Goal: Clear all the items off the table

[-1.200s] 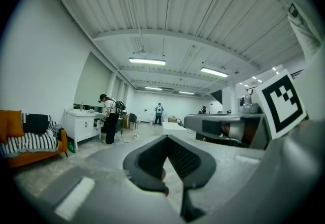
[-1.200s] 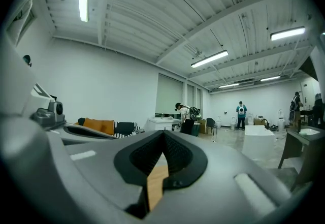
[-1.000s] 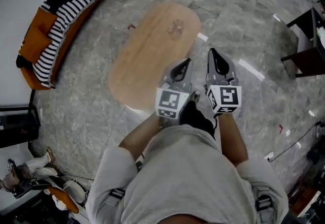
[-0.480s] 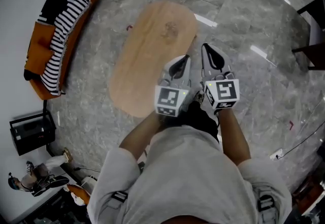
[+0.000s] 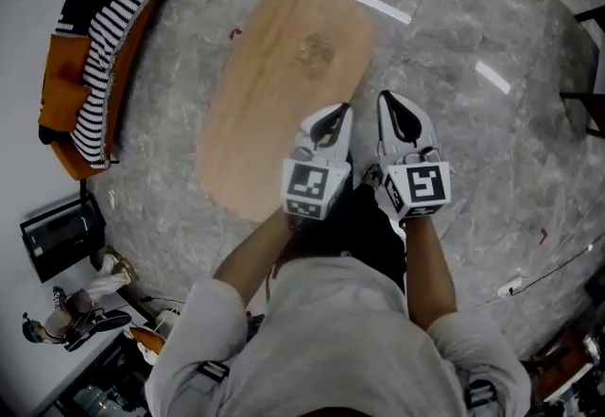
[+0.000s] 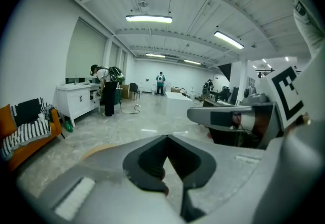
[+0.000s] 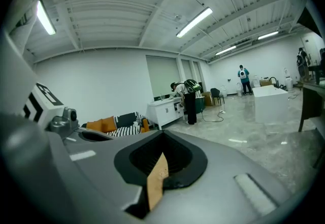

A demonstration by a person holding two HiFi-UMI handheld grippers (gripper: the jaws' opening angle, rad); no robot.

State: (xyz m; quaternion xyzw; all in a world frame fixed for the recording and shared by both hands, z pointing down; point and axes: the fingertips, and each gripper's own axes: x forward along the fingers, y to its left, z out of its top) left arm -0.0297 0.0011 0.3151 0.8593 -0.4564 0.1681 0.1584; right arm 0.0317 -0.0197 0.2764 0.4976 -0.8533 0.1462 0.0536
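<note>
A large, open hall with a grey marble floor (image 5: 454,27) takes up most of the head view; strip lights run along its ribbed ceiling, and a white cabinet (image 6: 76,100) stands against the far left wall, with a person (image 6: 108,91) just beside it; at the left, well apart from the work, an orange sofa (image 5: 61,108) carries a striped cloth (image 5: 99,65).

The oval wooden tabletop (image 5: 269,112) lies ahead of the person, its long axis running from near left to far right; almost all of it is bare; the one thing on it is a small clear item (image 5: 317,48) on the far part, too faint to name.

The left tool (image 5: 338,112) and the right tool (image 5: 392,99) hang side by side at the near right end of the tabletop, close to the person's body; the left tool (image 6: 166,136) is clenched on nothing, and the right tool (image 7: 162,134) likewise, with only a sliver of wood showing past its closed jaws.

As a judgement, the step in hand is the reach for that item; one tool should release well before arriving, go in low and level across the tabletop, and close gently, since a clear thing may be thin or slippery; the polished floor would be unkind to anything dropped on the way off.
</note>
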